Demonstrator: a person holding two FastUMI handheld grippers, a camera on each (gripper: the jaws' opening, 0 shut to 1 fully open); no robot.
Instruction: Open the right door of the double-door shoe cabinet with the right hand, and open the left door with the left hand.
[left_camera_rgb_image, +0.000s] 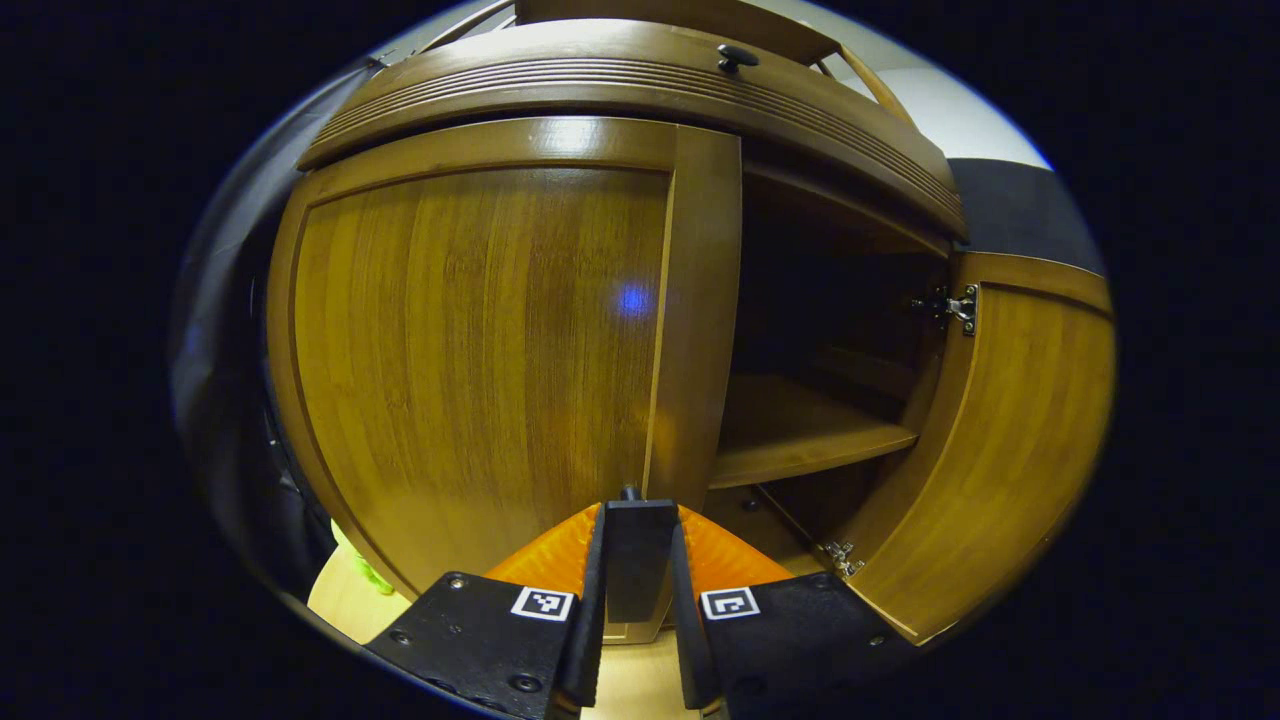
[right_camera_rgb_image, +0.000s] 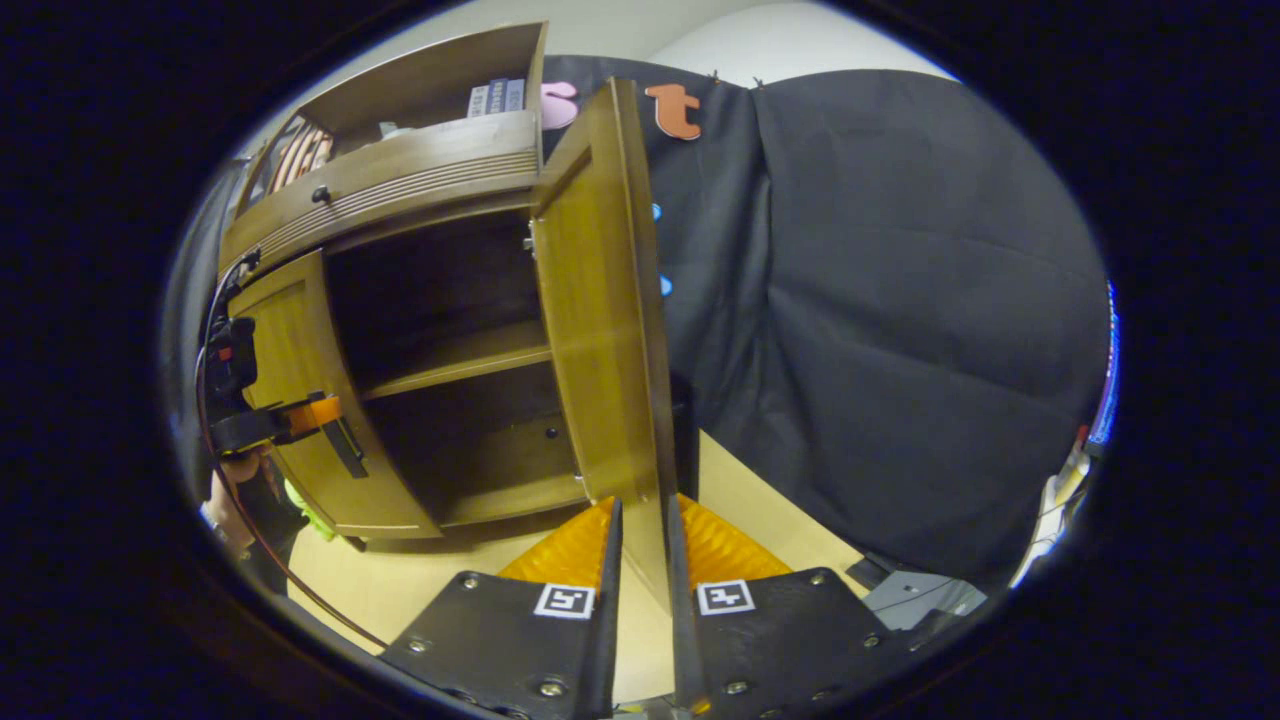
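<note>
At the left of the booth, the left door (left_camera_rgb_image: 480, 340) of the double-door shoe cabinet (left_camera_rgb_image: 640, 90) stood closed, its inner stile meeting the dark opening. The left gripper (left_camera_rgb_image: 638, 560) held its fingers clenched on a dark handle (left_camera_rgb_image: 638, 545) at that door's lower edge, though the fisheye blurred exactly how the pads seated. To the right, a shelf (left_camera_rgb_image: 800, 430) showed inside the cabinet, and the right door (right_camera_rgb_image: 600, 300) stood swung wide on its hinges (left_camera_rgb_image: 960, 308). The right gripper (right_camera_rgb_image: 642, 570) gripped that door's free edge, jaws pinched on the panel. The wooden doors looked stiff, smooth and moderately heavy, best taken at the handle or free edge, far from the hinge.
</note>
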